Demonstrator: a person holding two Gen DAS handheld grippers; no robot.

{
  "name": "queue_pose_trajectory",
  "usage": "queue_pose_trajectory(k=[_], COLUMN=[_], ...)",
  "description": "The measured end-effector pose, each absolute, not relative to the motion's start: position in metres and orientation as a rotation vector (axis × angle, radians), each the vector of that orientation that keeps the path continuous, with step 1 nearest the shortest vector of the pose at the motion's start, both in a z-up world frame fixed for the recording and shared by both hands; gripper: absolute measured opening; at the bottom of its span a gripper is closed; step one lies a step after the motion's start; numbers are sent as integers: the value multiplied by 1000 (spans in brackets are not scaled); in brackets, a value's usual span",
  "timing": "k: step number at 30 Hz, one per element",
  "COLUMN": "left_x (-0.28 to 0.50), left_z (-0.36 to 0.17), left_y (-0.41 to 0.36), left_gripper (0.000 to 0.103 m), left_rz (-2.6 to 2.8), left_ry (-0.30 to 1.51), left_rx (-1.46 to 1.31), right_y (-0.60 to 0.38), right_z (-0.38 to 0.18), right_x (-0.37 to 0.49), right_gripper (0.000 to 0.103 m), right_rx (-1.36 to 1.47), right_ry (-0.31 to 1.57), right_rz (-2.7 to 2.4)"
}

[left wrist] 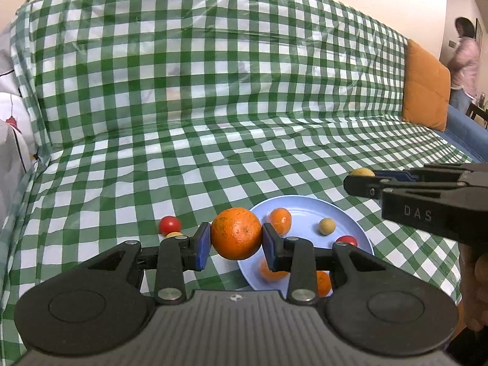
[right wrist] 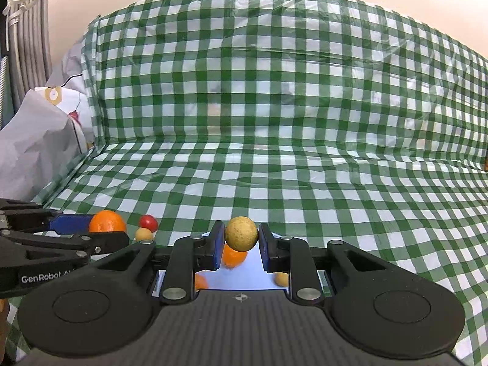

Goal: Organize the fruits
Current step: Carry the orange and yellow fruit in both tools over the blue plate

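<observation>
The sofa seat (left wrist: 152, 164), draped in a green checked cloth (left wrist: 213, 76), carries a blue plate (left wrist: 305, 210) near its front edge. The plate already holds small oranges (left wrist: 280, 219), a tan ball-shaped fruit (left wrist: 327, 225) and a cherry tomato (left wrist: 347, 240); another tomato (left wrist: 169, 225) and a tan fruit lie loose on the cloth just left of the plate.

To finish this step well, each load should be brought squarely over bare plate and lowered close before letting go — round fruit rolls.

The left gripper (left wrist: 236, 241) is spread fairly wide, its blue fingers (left wrist: 203, 245) clamped on a large orange (left wrist: 236, 233) lifted at the plate's left rim. The right gripper (right wrist: 241, 242) is narrower, pinching a small yellow fruit (right wrist: 241, 233) above the plate.
</observation>
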State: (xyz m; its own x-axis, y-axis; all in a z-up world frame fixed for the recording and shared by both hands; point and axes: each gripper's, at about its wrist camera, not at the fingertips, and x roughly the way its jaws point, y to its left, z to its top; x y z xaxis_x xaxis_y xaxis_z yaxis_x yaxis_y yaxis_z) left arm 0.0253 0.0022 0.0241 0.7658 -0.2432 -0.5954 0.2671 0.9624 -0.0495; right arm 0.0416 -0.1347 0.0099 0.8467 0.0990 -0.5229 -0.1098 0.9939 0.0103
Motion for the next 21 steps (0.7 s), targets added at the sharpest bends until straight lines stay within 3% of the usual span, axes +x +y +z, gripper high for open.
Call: queue_pose_trajectory(k=[9,21], left_x=[34,60], left_z=[22,12], left_y=[-10,-40], left_gripper=[39,39], left_rz=[-336,-362], left_ry=[637,662], left_rx=[25,31], right_y=[-177,-170], right_z=[4,-7], right_x=[56,73], right_gripper=[25,25], right_rx=[145,71], right_ry=[623,688], right_rz=[-65,-24])
